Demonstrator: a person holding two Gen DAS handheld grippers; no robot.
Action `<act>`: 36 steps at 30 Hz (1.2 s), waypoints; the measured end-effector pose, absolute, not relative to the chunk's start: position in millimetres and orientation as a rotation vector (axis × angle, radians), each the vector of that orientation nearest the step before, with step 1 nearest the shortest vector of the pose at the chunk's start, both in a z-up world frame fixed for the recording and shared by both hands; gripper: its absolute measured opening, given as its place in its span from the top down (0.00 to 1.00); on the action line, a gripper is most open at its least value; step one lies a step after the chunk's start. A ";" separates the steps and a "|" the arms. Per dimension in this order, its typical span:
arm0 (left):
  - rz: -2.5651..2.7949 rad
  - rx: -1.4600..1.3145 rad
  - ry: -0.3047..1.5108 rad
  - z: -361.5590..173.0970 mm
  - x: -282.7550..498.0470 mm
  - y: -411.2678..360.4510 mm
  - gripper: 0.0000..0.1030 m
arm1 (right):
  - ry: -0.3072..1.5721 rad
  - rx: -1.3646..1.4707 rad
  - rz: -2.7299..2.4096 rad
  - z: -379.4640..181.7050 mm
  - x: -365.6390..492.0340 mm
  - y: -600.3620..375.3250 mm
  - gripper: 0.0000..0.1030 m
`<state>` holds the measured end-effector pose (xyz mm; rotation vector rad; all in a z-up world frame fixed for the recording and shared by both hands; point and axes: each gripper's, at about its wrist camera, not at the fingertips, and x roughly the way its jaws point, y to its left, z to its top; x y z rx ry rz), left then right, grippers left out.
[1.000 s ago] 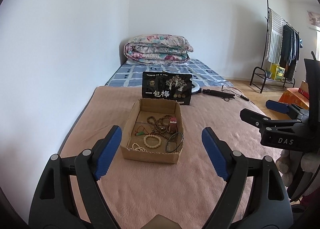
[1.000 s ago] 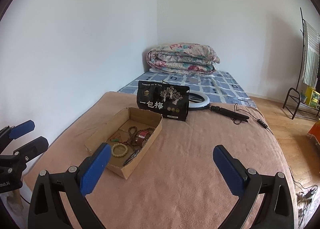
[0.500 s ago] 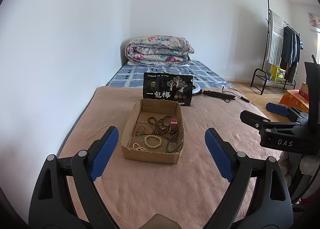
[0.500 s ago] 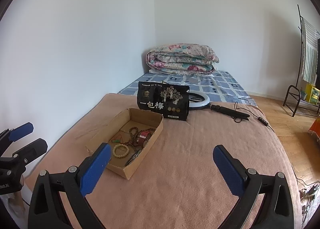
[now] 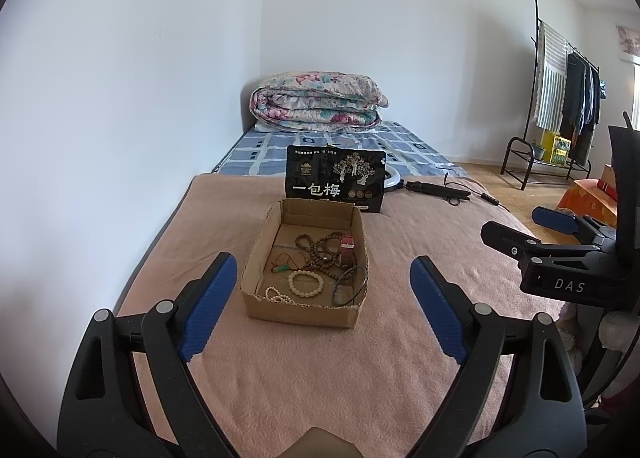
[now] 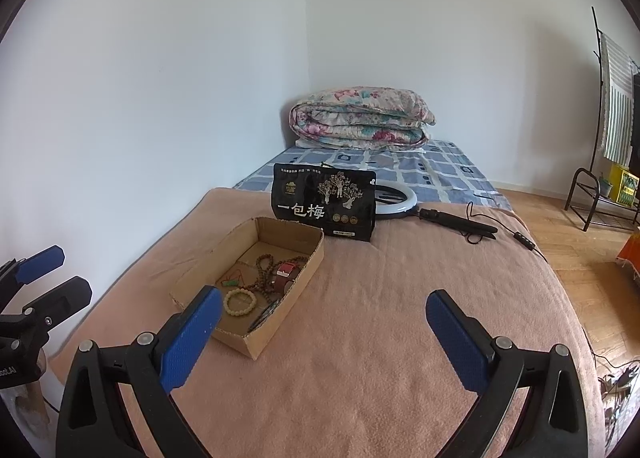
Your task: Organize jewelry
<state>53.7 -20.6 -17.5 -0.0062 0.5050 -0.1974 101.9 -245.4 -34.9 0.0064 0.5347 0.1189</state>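
Note:
An open cardboard box (image 5: pixel 298 312) (image 6: pixel 236 242) sits on a pink blanket. In it lie a cream bead bracelet (image 5: pixel 305 283) (image 6: pixel 240 301), a brown bead necklace (image 5: pixel 320 248), a red watch (image 5: pixel 347 248) (image 6: pixel 285 273), a dark bangle (image 5: pixel 351 285), a white pearl strand (image 5: pixel 277 295) and a green pendant (image 5: pixel 282 268). My left gripper (image 5: pixel 322 304) is open and empty, hovering short of the box. My right gripper (image 6: pixel 322 332) is open and empty, to the right of the box. Each gripper also shows at the edge of the other's view.
A black snack bag (image 5: pixel 335 183) (image 6: pixel 323 203) stands behind the box. A ring light (image 6: pixel 394 199) with handle and cable lies beyond it. A folded floral quilt (image 5: pixel 318 101) rests at the bed's head. A clothes rack (image 5: pixel 560 97) stands on the right.
Both grippers have drawn back and risen slightly; the box sits a little farther off in both views. Nothing was gripped or released.

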 end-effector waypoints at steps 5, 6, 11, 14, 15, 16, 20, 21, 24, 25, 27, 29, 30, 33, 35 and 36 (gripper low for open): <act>-0.197 -0.005 0.505 -18.0 54.0 -20.7 0.12 | 0.535 0.008 0.117 -35.0 101.2 -246.5 0.00; -0.198 -0.007 0.505 -18.0 53.9 -20.4 0.12 | 0.536 0.007 0.118 -35.0 101.3 -246.4 0.00; -0.199 -0.006 0.504 -17.8 53.4 -21.5 0.12 | 0.537 0.008 0.118 -35.4 101.6 -247.8 0.00; -0.199 -0.005 0.504 -17.9 53.4 -21.5 0.12 | 0.537 0.011 0.117 -35.9 101.3 -249.8 0.00; -0.200 -0.005 0.504 -17.5 53.2 -21.4 0.12 | 0.538 0.012 0.116 -36.2 101.2 -250.1 0.00; -0.199 -0.006 0.504 -17.9 53.3 -21.6 0.12 | 0.538 0.012 0.115 -36.3 101.1 -250.5 0.00; -0.199 -0.006 0.503 -17.6 52.8 -23.1 0.12 | 0.538 0.012 0.114 -36.3 100.9 -251.0 0.00; -0.200 -0.007 0.503 -17.2 52.8 -22.8 0.12 | 0.539 0.012 0.114 -36.1 100.8 -250.7 0.00; -0.198 -0.005 0.503 -17.6 52.7 -22.6 0.12 | 0.539 0.012 0.113 -36.0 100.7 -250.7 0.00; -0.199 -0.005 0.504 -17.9 52.9 -22.5 0.12 | 0.539 0.013 0.113 -36.0 100.6 -250.8 0.00; -0.198 -0.006 0.504 -17.9 52.7 -22.1 0.12 | 0.539 0.013 0.113 -36.1 100.5 -251.1 0.00; -0.199 -0.005 0.504 -18.2 52.9 -22.2 0.12 | 0.541 0.015 0.113 -36.5 101.0 -252.0 0.00; -0.200 -0.003 0.505 -18.3 52.9 -22.1 0.12 | 0.542 0.016 0.113 -36.7 101.4 -252.4 0.00; -0.201 0.002 0.505 -15.8 51.3 -26.8 0.12 | 0.545 0.018 0.112 -37.4 102.0 -253.5 0.00; -0.200 0.004 0.505 -14.9 50.7 -28.5 0.12 | 0.546 0.018 0.112 -37.2 102.9 -253.8 0.00; -0.200 0.005 0.506 -14.0 50.3 -29.9 0.12 | 0.546 0.018 0.113 -37.2 102.9 -253.5 0.00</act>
